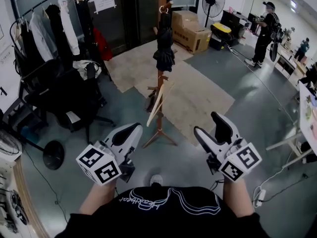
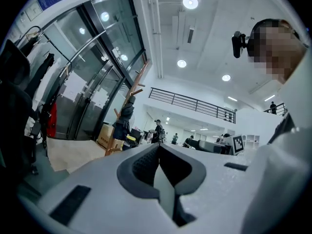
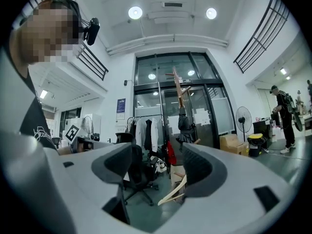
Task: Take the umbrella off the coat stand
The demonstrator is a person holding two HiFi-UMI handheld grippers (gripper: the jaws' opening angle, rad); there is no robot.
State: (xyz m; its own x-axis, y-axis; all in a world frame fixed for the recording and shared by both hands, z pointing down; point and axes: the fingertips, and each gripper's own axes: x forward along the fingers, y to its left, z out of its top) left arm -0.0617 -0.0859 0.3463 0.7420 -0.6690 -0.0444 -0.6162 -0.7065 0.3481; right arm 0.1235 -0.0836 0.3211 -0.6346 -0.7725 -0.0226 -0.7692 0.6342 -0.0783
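Two tongs near me: my left tongs [image 1: 131,132] closed, empty; my right tongs [image 1: 210,127] wide open, empty. Black folded umbrella [image 1: 164,48] hangs on the wooden coat stand [image 1: 160,78], far ahead, well apart from both.

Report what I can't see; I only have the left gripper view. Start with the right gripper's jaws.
Observer: The right gripper has its jaws wide apart, with nothing between them.
Operator: Now tell me what's low on the coat stand; I can't make it out.
Observer: A pale wooden hanger leans against the coat stand, below the folded dark umbrella.
Operator: Say where both grippers sit relative to the stand.
Observer: In the head view the left gripper and the right one are side by side, one on each side of the stand's line. Both are well short of it, with open floor between.
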